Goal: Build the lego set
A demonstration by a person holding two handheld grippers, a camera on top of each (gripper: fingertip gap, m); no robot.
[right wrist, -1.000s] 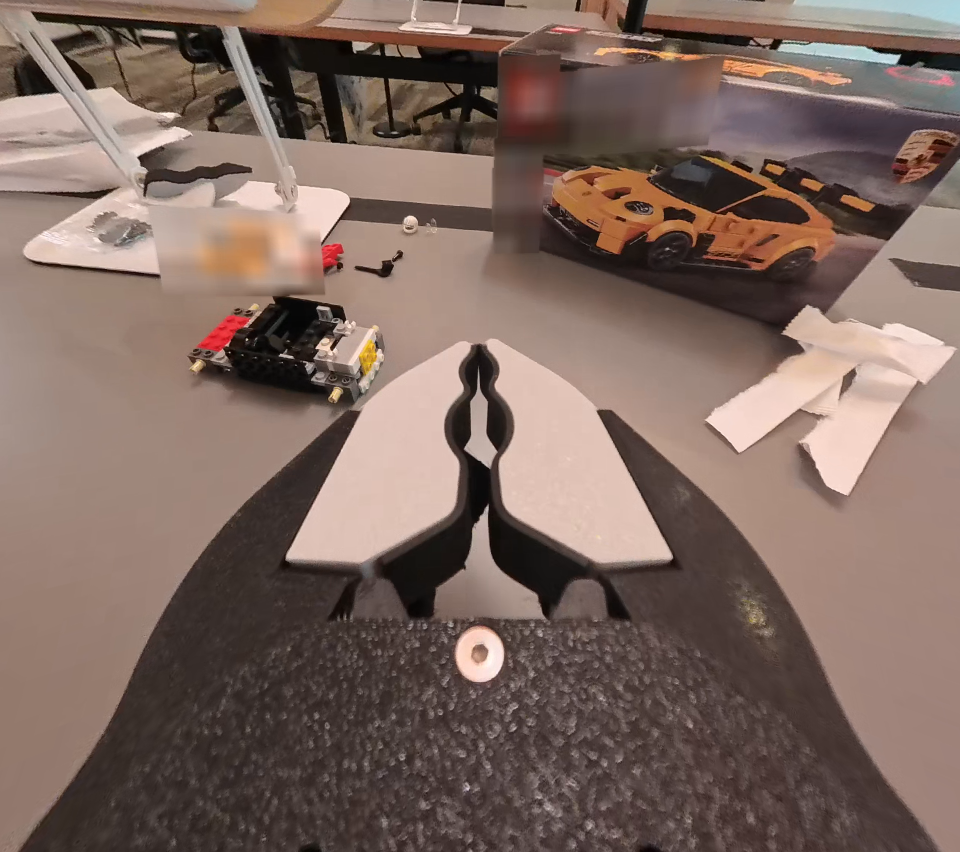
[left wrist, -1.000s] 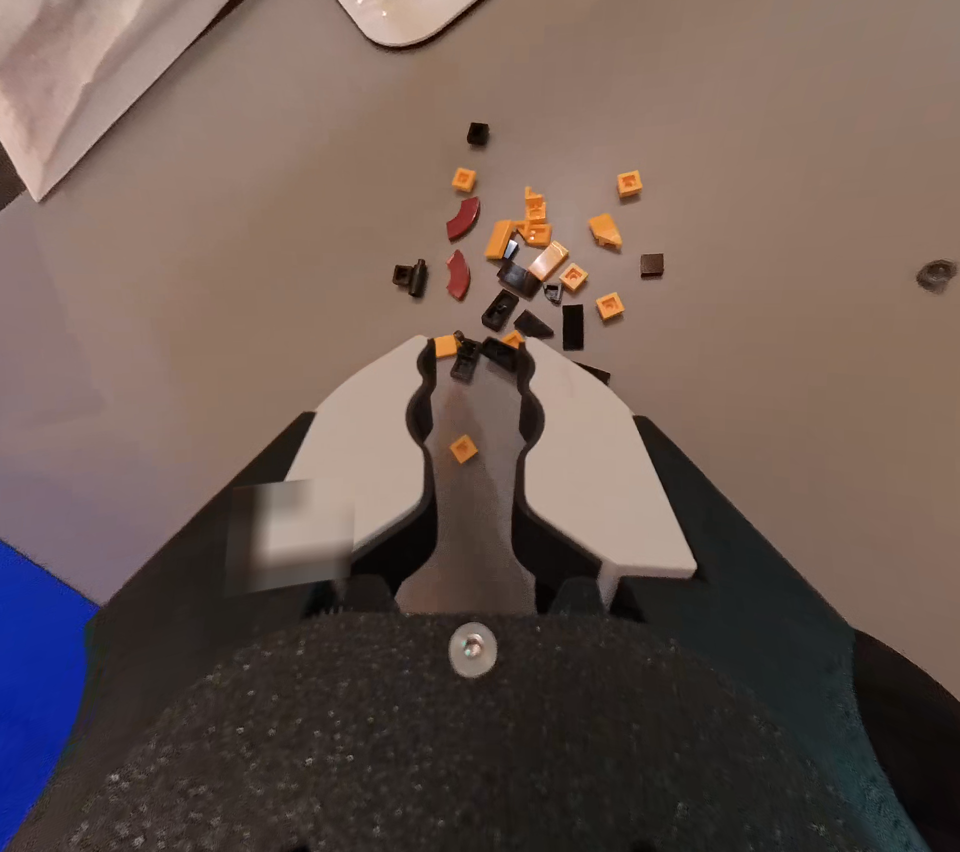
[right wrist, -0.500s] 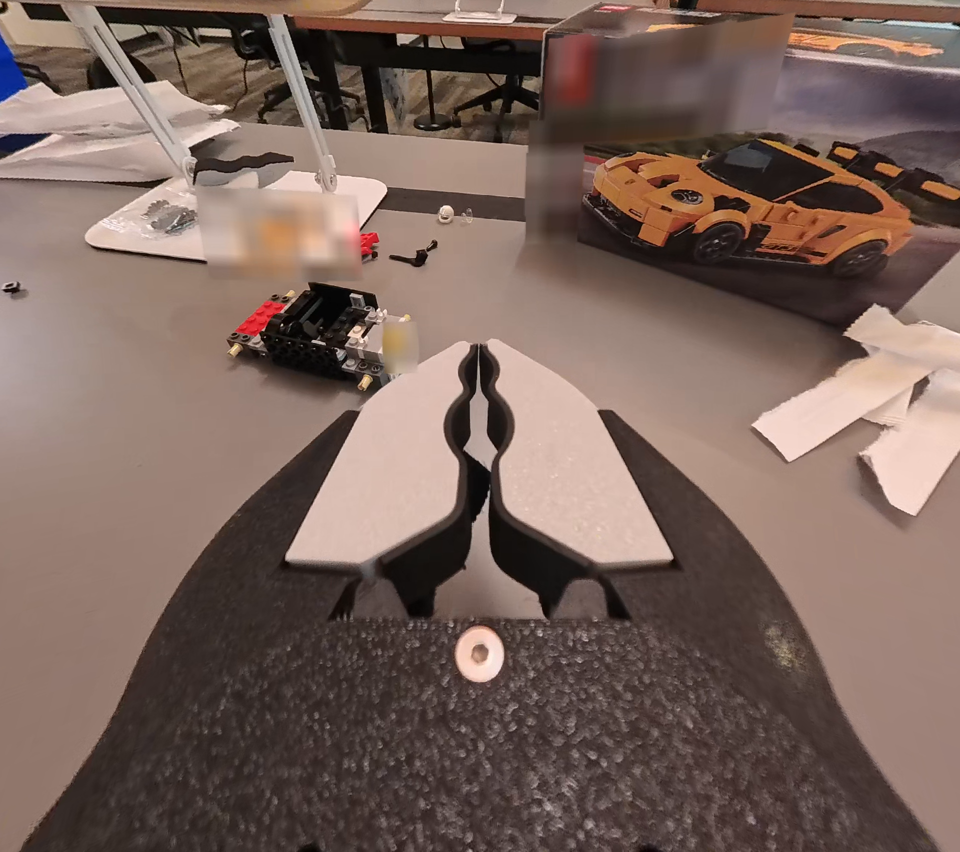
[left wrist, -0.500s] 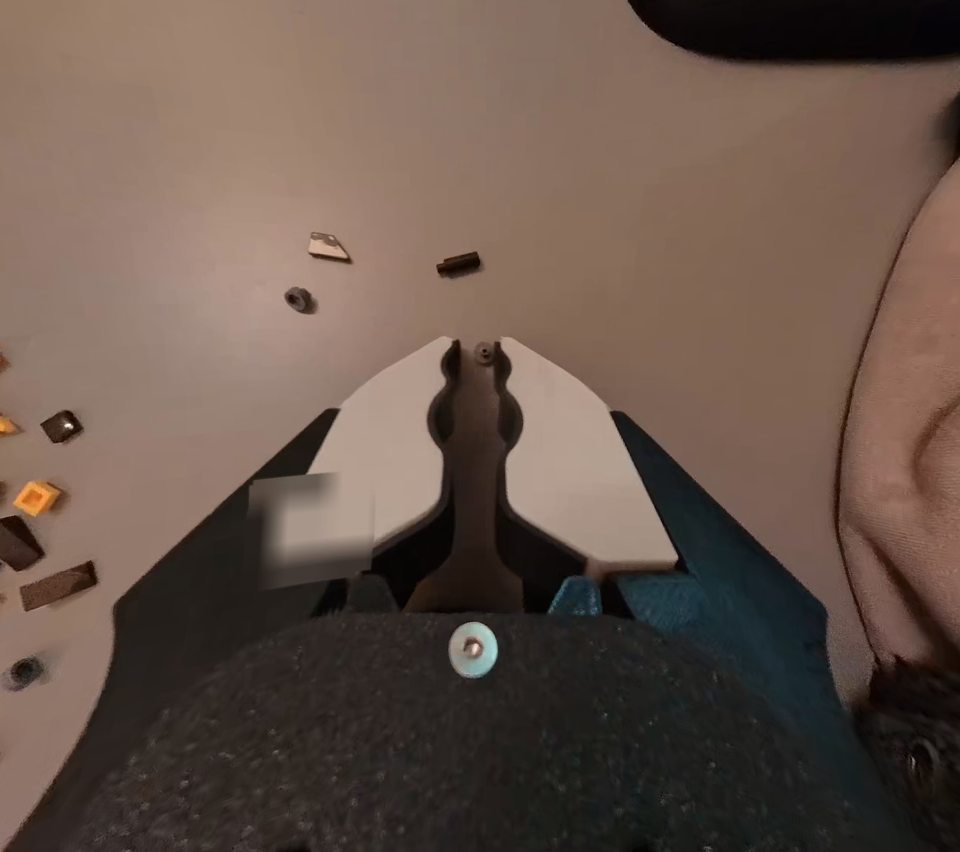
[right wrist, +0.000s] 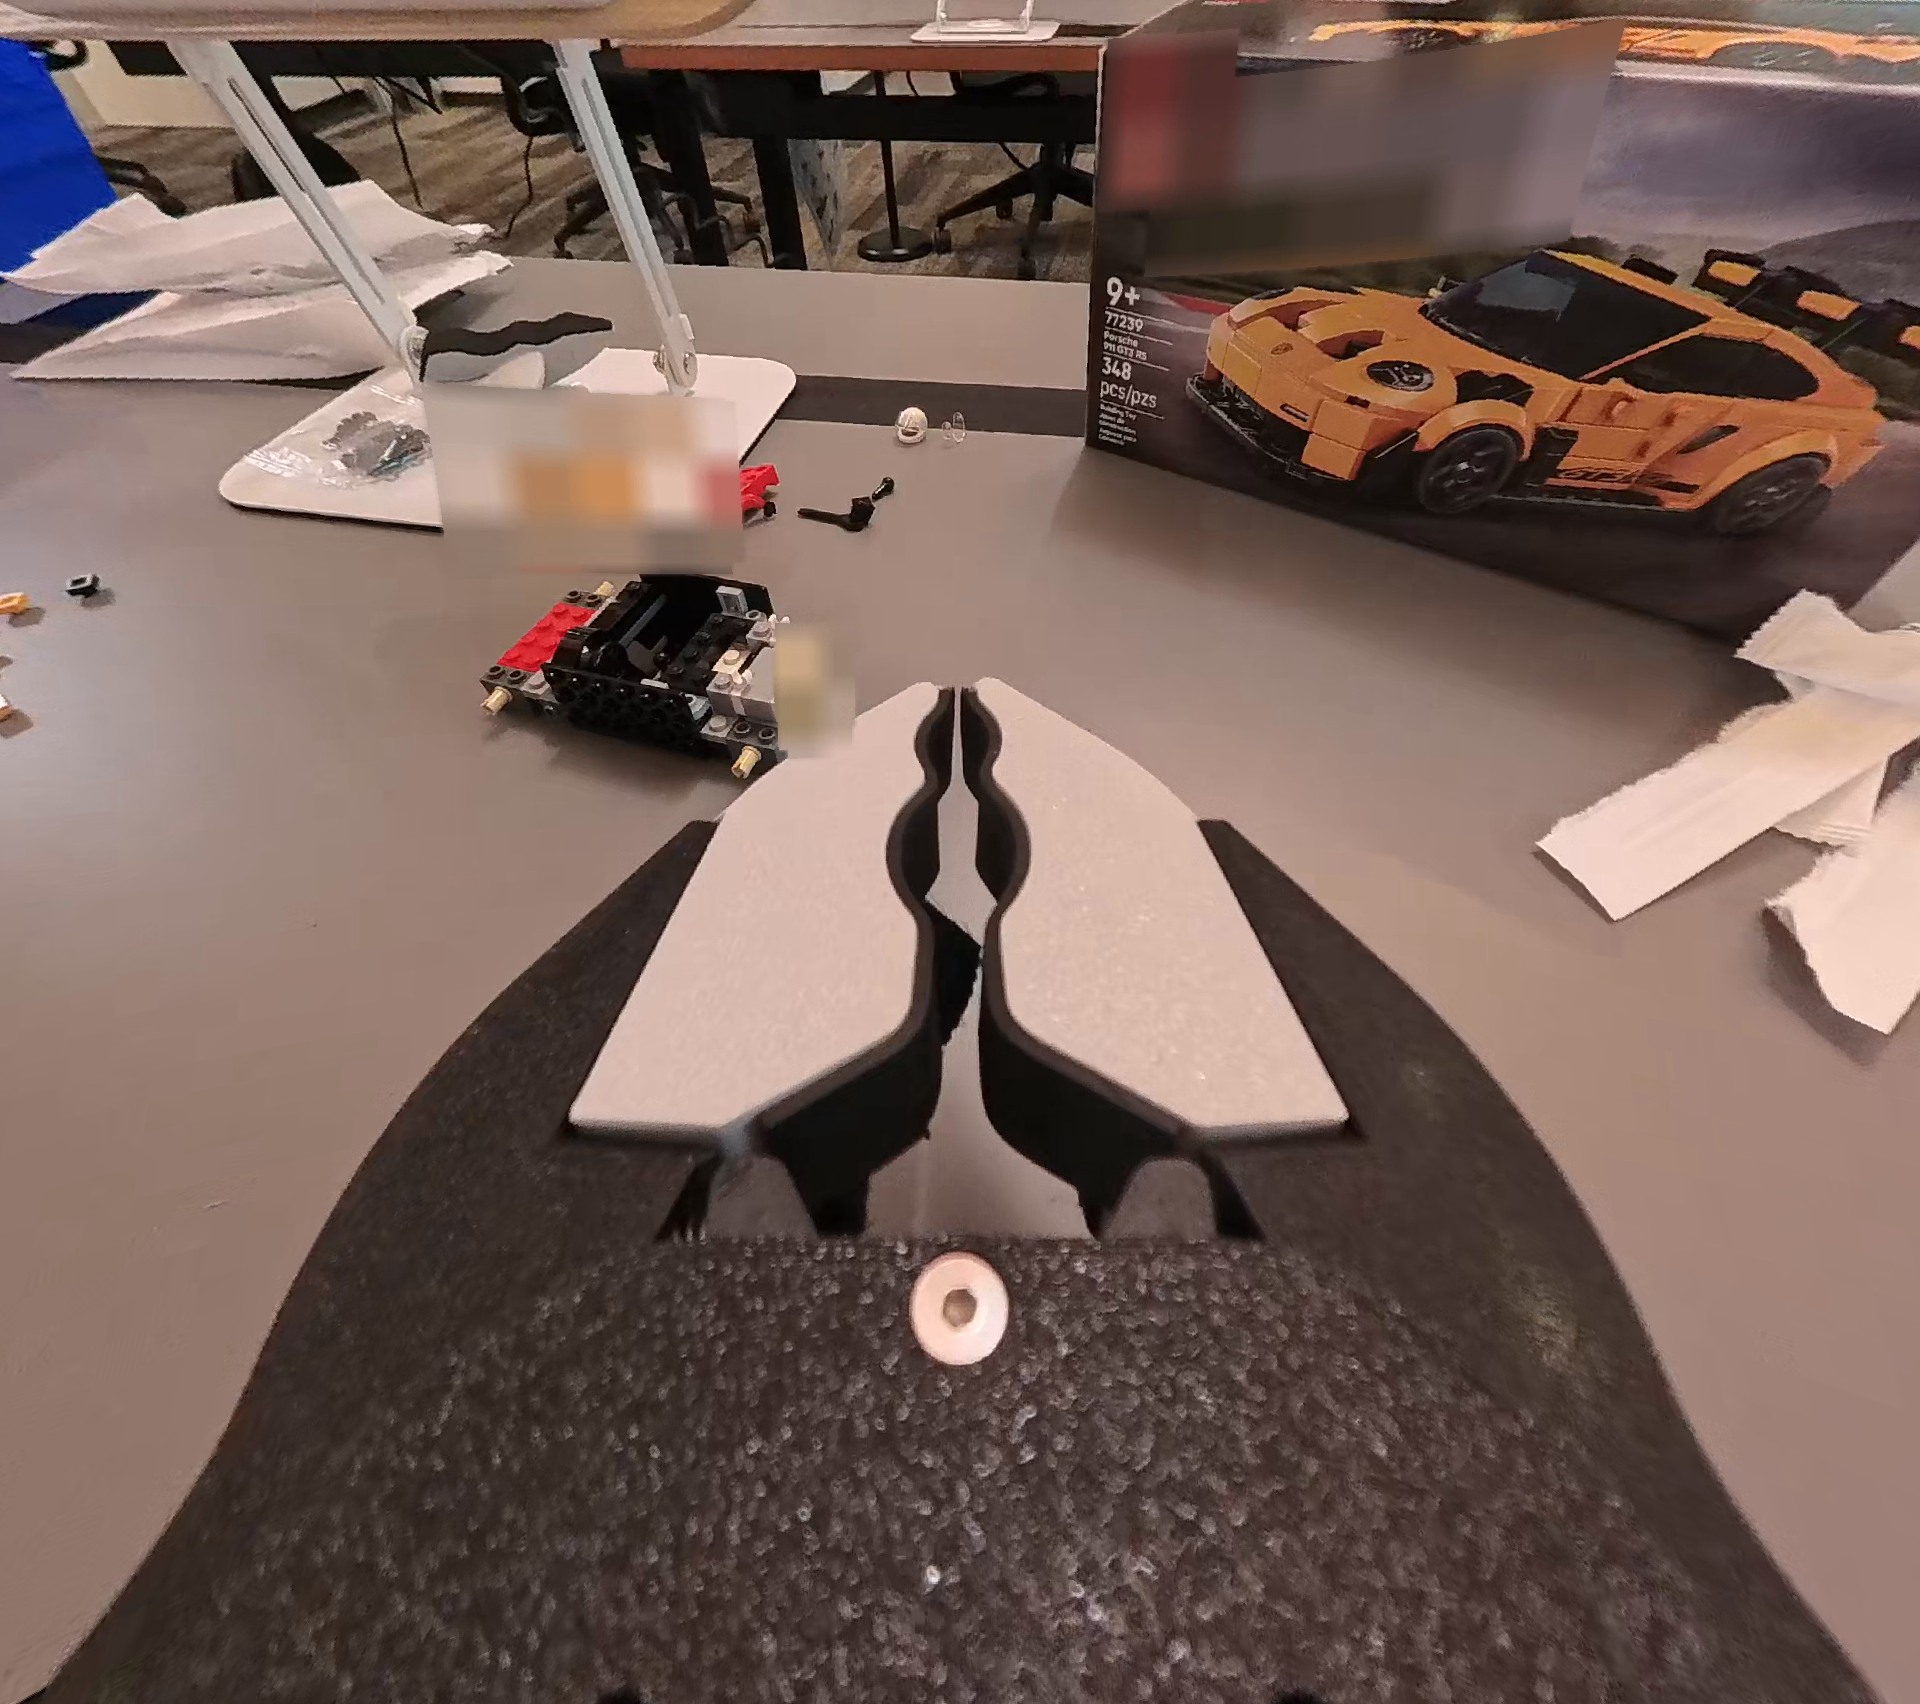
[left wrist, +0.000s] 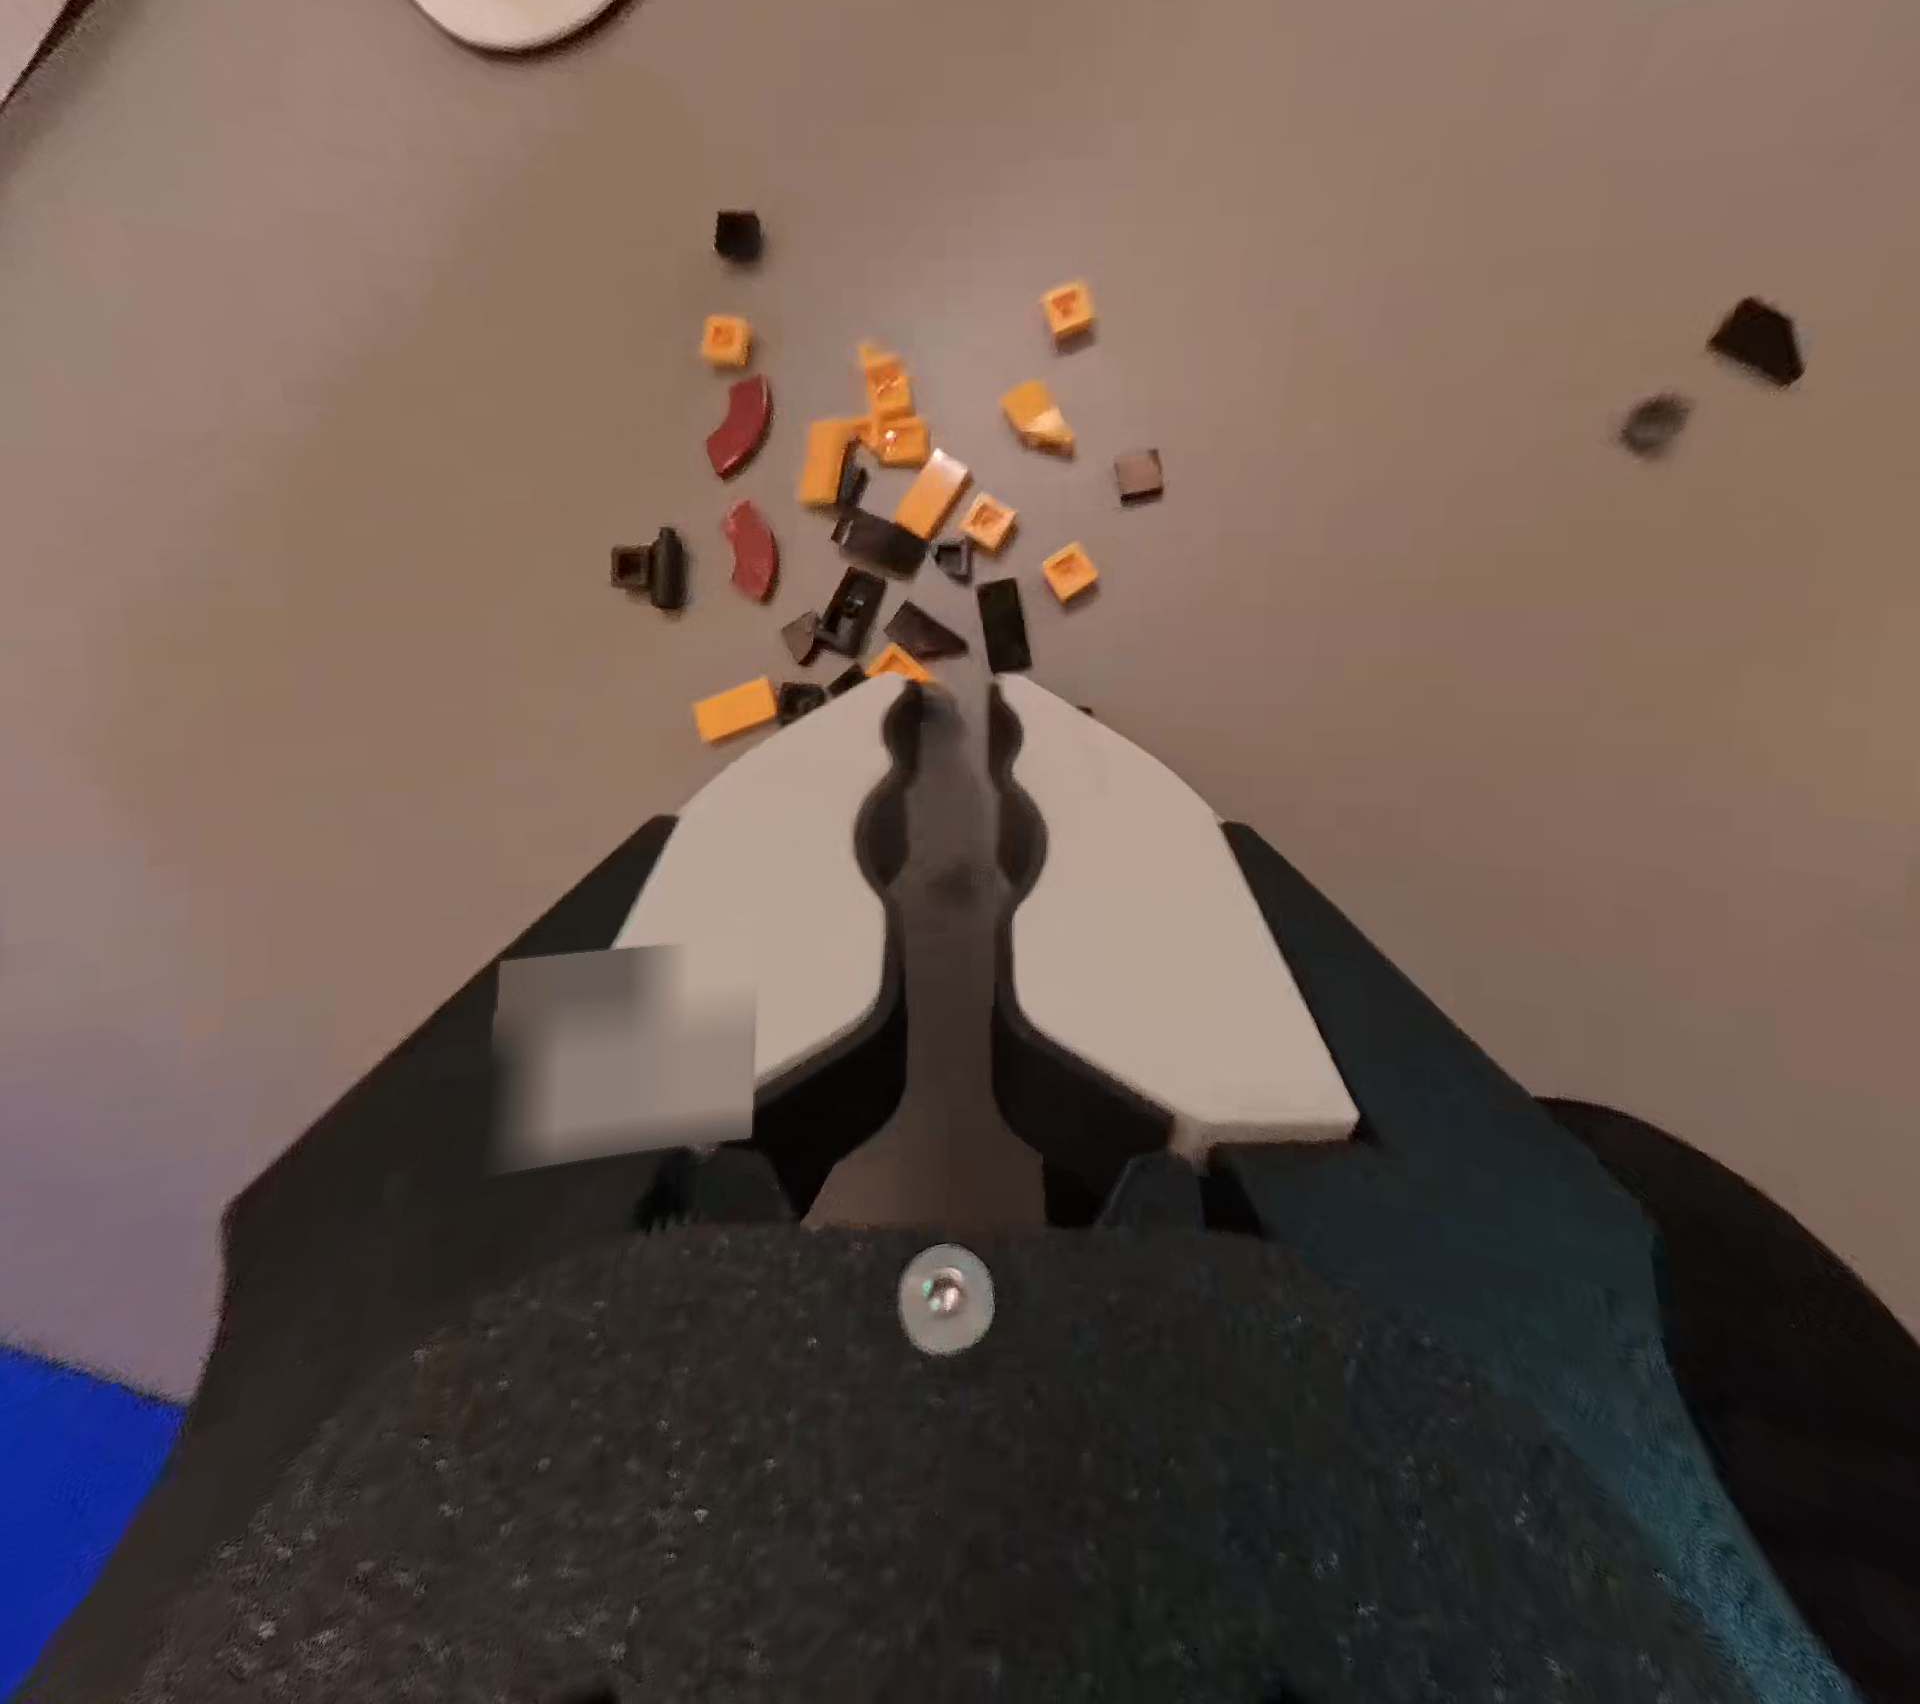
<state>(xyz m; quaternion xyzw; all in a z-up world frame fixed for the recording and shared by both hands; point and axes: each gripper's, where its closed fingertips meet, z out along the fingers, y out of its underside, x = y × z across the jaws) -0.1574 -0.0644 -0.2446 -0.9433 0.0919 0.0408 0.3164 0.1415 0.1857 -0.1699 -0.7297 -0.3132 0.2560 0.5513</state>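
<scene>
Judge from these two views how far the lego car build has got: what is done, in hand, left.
Done: only a partial chassis, black with red plates, no body. In hand: nothing visible; left tongs slightly open at the loose pieces, right tongs shut, apparently empty. Left: nearly everything, including a sealed bag.

we see orange, black, dark-red loose bricks (left wrist: 883, 511), grey table (left wrist: 1351, 96), black-red-grey chassis (right wrist: 644, 667), orange car on box (right wrist: 1507, 283)

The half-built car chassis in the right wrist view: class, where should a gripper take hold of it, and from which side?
Probably across the black middle block of the chassis, coming down from above. It lies flat on the table; tan axle pins jut from its corners and the red plate end is thin, so the taller centre offers firmer parallel faces.
</scene>
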